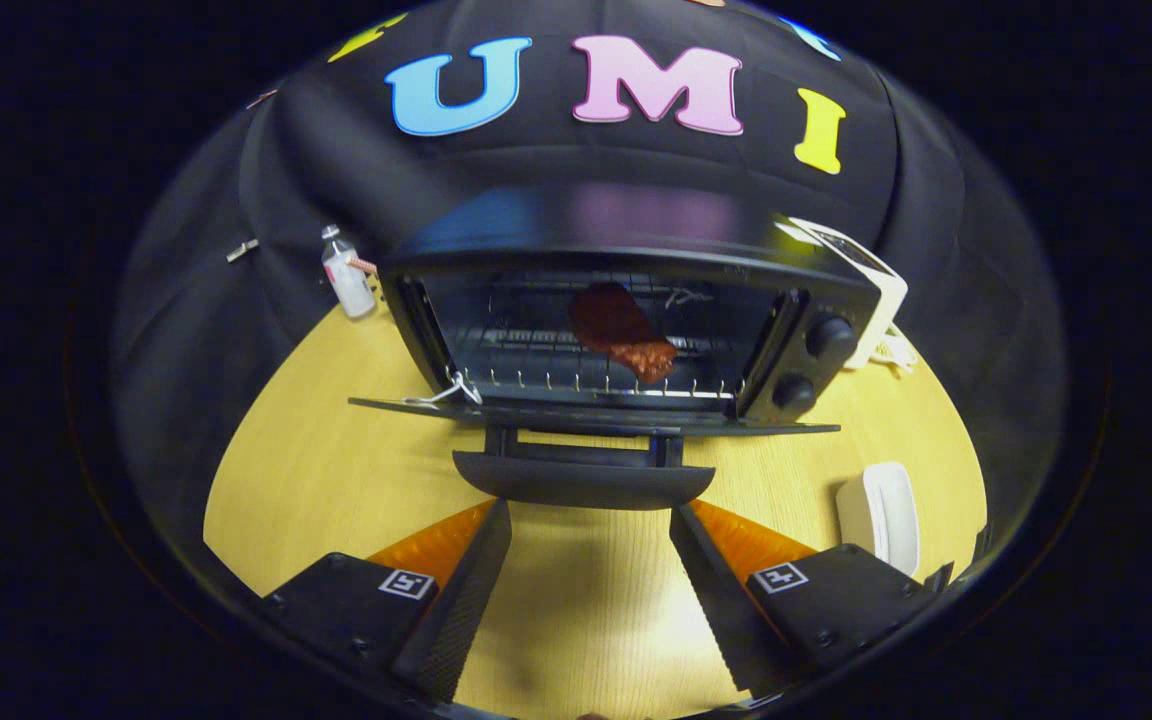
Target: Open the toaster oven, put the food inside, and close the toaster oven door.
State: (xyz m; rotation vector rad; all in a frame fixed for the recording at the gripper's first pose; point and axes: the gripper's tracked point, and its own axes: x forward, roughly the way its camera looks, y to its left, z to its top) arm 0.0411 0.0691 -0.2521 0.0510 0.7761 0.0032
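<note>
Just beyond the wide-open, empty hand-held gripper (pixel 591 520), toaster oven (pixel 626 330) door (pixel 596 415) down, food (pixel 624 328) on rack.

glossy black metal toaster oven (pixel 636 255) | reddish-brown slab of food (pixel 621 330) on its silver wire rack (pixel 536 345) | pale yellow wood-grain table (pixel 336 470) | small white plastic bottle (pixel 346 275), red band | white rounded device (pixel 881 512)

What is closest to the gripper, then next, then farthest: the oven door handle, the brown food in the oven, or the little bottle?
The gripper is open and holds nothing.
1. Door handle: just ahead of the fingertips, on the dropped-open door.
2. Brown food: on the rack inside the toaster oven, beyond the door.
3. Little bottle: farthest, beside the oven's left side, by the booth wall.
</note>
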